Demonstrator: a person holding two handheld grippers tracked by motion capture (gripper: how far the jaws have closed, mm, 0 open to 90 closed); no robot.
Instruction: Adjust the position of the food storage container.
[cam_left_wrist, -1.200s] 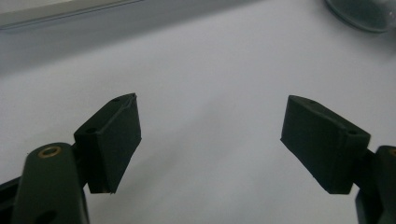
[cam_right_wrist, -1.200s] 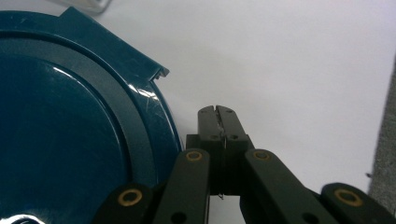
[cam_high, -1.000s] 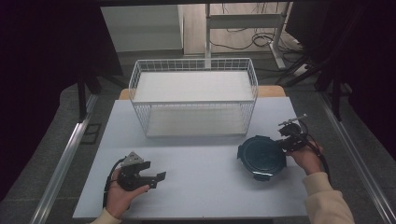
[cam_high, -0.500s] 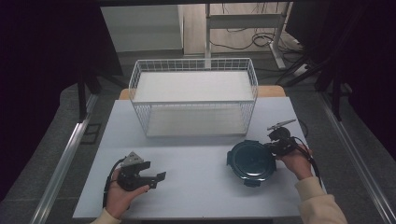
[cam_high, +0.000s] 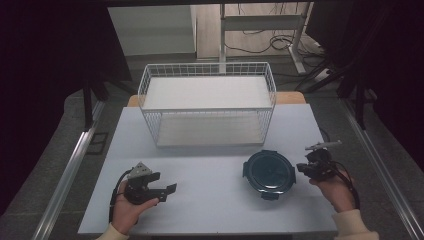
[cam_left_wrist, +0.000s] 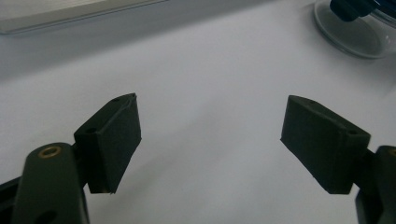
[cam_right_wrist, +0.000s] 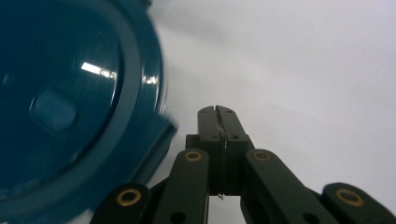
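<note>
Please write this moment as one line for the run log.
right gripper: shut, empty, beside blue round lid | left gripper: open, empty, over white table | wire basket: behind, nothing seen inside

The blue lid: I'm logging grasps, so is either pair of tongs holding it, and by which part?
Nothing is held. The right tongs are shut on nothing beside the blue lid; the left tongs are open over the bare table.

Lab, dark curtains (cam_high: 55, 65), floor cables (cam_high: 260, 45), white table (cam_high: 210, 165)
</note>
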